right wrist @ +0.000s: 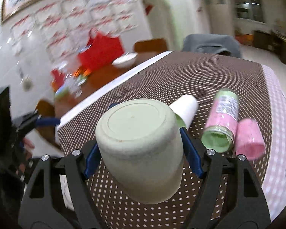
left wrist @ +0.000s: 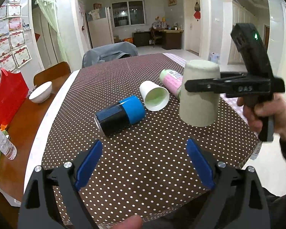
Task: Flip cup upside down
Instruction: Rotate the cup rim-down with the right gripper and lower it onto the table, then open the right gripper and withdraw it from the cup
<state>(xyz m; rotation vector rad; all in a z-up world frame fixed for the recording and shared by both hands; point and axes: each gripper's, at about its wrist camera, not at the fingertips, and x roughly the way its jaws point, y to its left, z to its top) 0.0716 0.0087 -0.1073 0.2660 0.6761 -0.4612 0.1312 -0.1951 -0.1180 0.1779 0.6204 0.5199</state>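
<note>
My right gripper (right wrist: 141, 143) is shut on a pale beige cup (right wrist: 143, 145). It holds the cup upside down, base up, above the dotted brown tablecloth (right wrist: 200, 80). In the left wrist view the same cup (left wrist: 199, 93) hangs in the air at the right, clamped by the right gripper (left wrist: 188, 86). My left gripper (left wrist: 143, 162) is open and empty, low over the cloth (left wrist: 143, 171) near the front edge.
A blue and black cup (left wrist: 120, 114), a white cup (left wrist: 154, 95) and a pink-green bottle (left wrist: 171, 80) lie on their sides on the cloth. A pink lid (right wrist: 249, 139) lies by the bottle (right wrist: 223, 118). A white bowl (left wrist: 41, 92) and red bag (left wrist: 7, 95) sit left.
</note>
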